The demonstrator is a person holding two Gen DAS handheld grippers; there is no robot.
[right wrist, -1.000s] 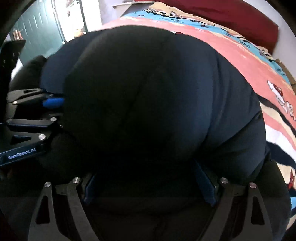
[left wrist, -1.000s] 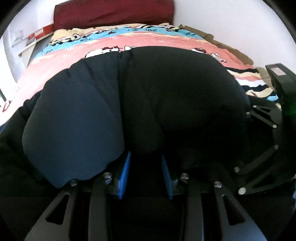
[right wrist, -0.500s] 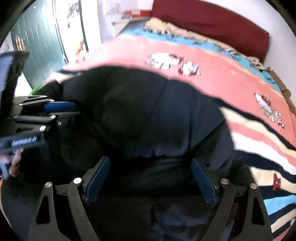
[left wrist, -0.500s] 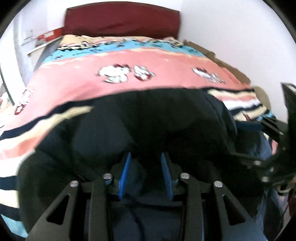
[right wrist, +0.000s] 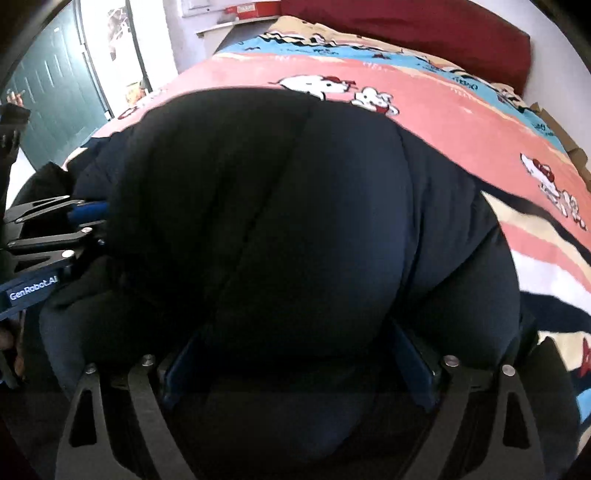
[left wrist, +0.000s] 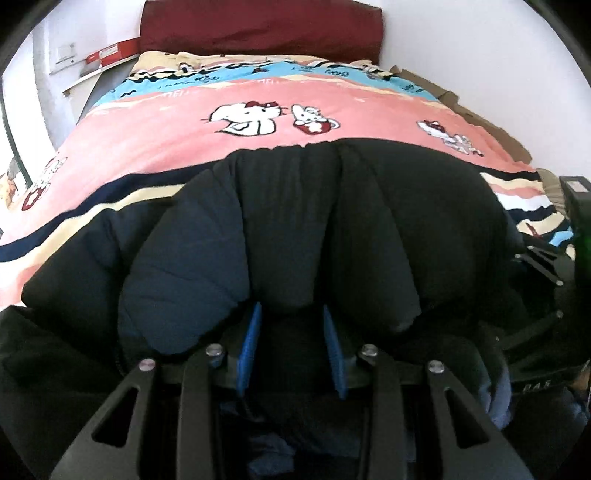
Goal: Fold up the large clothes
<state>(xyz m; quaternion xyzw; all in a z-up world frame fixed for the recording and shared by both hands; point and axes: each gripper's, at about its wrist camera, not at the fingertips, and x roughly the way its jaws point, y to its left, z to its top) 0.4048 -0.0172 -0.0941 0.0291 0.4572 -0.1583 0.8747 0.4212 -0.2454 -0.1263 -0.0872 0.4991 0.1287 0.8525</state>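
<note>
Padded jacket (left wrist: 369, 229) of dark, matt quilted cloth, puffy, faintly sheened on the folds. Blanket (left wrist: 184, 133) of soft fleecy cloth, matt, printed in pink, blue and cream. Left gripper (left wrist: 291, 347) of matt black plastic with ribbed blue pads (left wrist: 251, 343) and bright metal rivets. Headboard (left wrist: 258, 26) of dull dark red cloth.

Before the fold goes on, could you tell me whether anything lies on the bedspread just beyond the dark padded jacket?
Nothing visible does. Past the bulky dark navy padded jacket, the pink cartoon-print bedspread lies bare up to the dark red headboard. Both grippers already have jacket fabric between their fingers.
</note>
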